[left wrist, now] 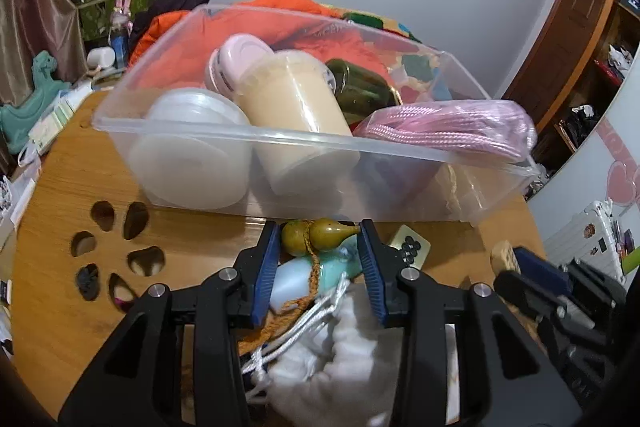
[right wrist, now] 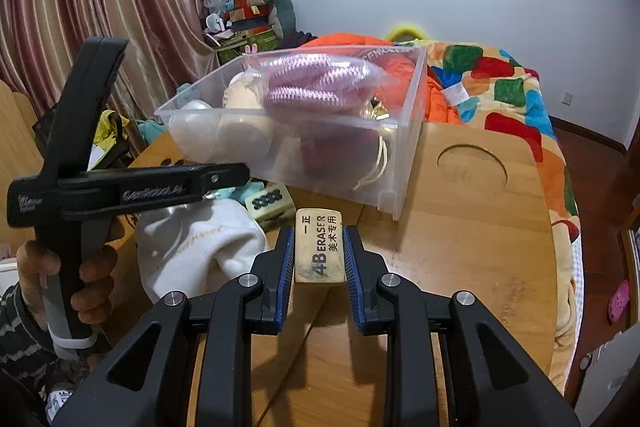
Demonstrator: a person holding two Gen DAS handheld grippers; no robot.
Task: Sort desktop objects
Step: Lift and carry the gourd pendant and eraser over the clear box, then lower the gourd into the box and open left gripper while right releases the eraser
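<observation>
A clear plastic bin (left wrist: 280,143) (right wrist: 404,155) on the wooden table holds white tubs, a beige jar, a green jar and a bag of pink cord (left wrist: 448,131) (right wrist: 320,83). My left gripper (left wrist: 320,231) is open around a green gourd (left wrist: 316,237) on an orange cord, above a mint bottle (left wrist: 320,273) and a white pouch (left wrist: 340,355) (right wrist: 200,251). My right gripper (right wrist: 319,231) is shut on a cream 4B eraser (right wrist: 320,247); it also shows in the left wrist view (left wrist: 505,255). A mahjong tile (left wrist: 410,247) (right wrist: 269,202) lies beside the pile.
The table (right wrist: 460,239) has a paw-shaped cutout (left wrist: 116,251) on the left and a round recess (right wrist: 472,163) on the right. A bed with orange and patchwork bedding (right wrist: 500,95) lies behind. Clutter and a curtain stand at the left.
</observation>
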